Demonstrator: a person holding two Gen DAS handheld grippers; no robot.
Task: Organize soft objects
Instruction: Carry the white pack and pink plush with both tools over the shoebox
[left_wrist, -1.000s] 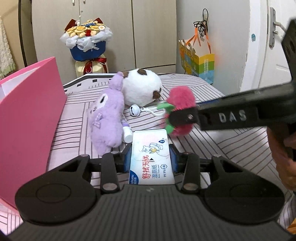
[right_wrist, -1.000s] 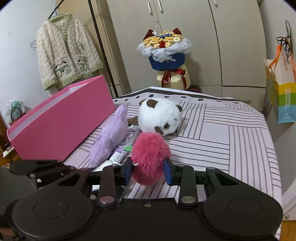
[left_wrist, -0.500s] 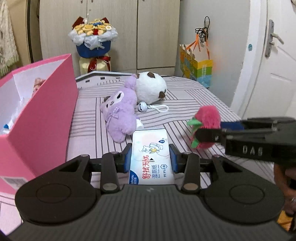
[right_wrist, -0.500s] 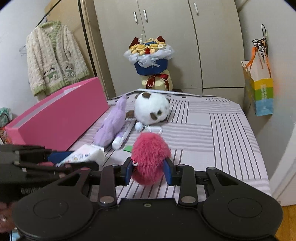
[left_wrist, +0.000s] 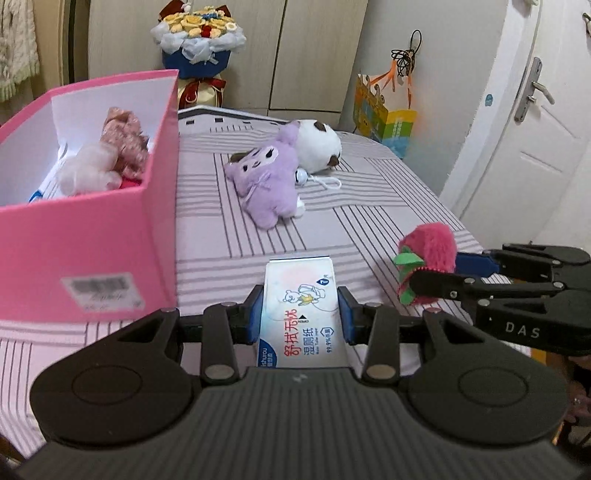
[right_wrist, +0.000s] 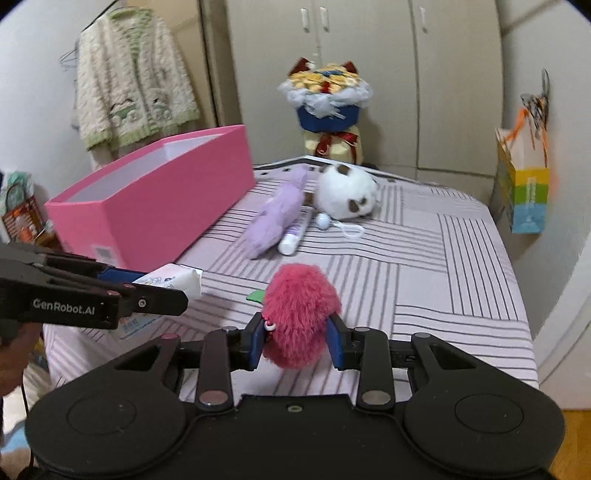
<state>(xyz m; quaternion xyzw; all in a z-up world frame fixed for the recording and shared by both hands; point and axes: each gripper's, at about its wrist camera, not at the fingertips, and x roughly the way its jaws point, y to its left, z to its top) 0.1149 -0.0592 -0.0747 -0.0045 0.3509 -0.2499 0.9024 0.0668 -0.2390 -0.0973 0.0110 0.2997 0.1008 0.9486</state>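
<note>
Your left gripper (left_wrist: 301, 317) is clenched on a white wet-wipe pack (left_wrist: 303, 314), its blue pads pressed against both long sides, and holds it above the striped bed cover (left_wrist: 369, 206) just beside the near corner of the pink box (left_wrist: 92, 243). Your right gripper (right_wrist: 295, 341) is clamped around a red fuzzy plush (right_wrist: 299, 314) with green leaves, likewise held clear of the cover; in the left wrist view this plush (left_wrist: 430, 254) sits to the right of the pack, near it but apart. The pink box stands open at the left side of the bed and already contains a pale pink plush (left_wrist: 92, 170) and a brown-pink plush (left_wrist: 125, 140) leaning on the far wall. On the cover, further back, a purple plush (left_wrist: 267, 184) lies face up, touching a white plush with brown patches (left_wrist: 317, 146) behind it. A white tube (right_wrist: 295, 234) lies just beside the purple plush, and a small bell with white cord (right_wrist: 325, 221) rests by the white plush
</note>
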